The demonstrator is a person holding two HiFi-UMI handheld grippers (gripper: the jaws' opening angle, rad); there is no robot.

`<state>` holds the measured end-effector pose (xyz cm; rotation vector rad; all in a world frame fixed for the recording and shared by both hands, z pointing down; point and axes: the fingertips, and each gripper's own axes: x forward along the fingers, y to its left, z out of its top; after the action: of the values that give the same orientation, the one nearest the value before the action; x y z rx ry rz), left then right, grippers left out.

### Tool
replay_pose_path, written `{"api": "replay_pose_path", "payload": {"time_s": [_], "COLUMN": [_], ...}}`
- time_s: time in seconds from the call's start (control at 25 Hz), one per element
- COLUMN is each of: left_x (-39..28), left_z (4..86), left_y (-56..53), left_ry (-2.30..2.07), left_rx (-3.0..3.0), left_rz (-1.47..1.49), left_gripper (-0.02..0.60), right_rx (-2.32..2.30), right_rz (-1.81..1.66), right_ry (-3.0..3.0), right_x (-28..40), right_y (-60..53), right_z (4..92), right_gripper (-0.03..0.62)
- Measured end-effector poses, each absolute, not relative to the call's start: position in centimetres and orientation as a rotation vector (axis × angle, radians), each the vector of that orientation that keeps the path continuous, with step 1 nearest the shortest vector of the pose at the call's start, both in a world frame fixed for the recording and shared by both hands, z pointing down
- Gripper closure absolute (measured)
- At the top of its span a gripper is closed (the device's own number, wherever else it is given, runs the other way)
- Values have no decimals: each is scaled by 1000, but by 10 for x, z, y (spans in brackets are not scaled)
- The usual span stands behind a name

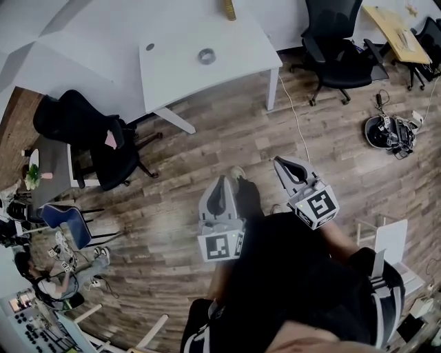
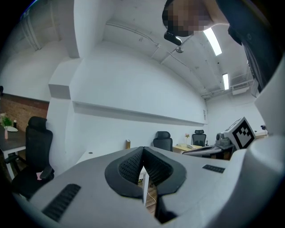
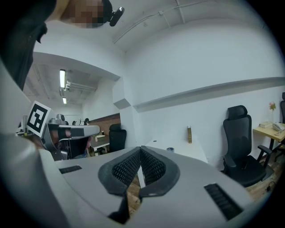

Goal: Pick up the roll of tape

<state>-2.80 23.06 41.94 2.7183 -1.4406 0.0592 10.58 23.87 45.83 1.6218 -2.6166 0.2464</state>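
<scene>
The roll of tape [image 1: 207, 56] is a small grey ring lying on the white table [image 1: 234, 62], far ahead of both grippers. In the right gripper view the tape [image 3: 169, 149] is a tiny ring on the table [image 3: 193, 152], just past the jaw tips. My left gripper [image 1: 222, 179] and right gripper [image 1: 278, 161] are held side by side over the wooden floor, pointing toward the table. The left gripper [image 2: 143, 148] has its pads touching and nothing between them. The right gripper [image 3: 140, 148] is shut and empty as well.
A yellowish box [image 1: 229, 8] stands at the table's far edge. Black office chairs stand at the left [image 1: 89, 134] and upper right [image 1: 337, 48]. A wooden desk [image 1: 396, 31], gear on the floor [image 1: 387, 131] and a white cable [image 1: 298, 120] lie to the right. A seated person [image 1: 58, 279] is at lower left.
</scene>
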Motion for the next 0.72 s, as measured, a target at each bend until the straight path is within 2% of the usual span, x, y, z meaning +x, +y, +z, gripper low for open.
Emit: {"api": "replay_pose_path", "payload": {"time_s": [0.4,0.72], "left_x": [-72,-100], "left_z": [400,393], "left_y": [48,-33], "left_ry": [-1332,-1321], "left_rx": [2757,2746], "left_rz": [-7,-63], "left_gripper": [566,566], "right_rx": [1676,1687], "right_rz": [223,241], "right_ry": [-2545,-2512], "right_x": [58,31], "right_y": [70,-16], "right_z": [442,445], "right_gripper": [582,582]}}
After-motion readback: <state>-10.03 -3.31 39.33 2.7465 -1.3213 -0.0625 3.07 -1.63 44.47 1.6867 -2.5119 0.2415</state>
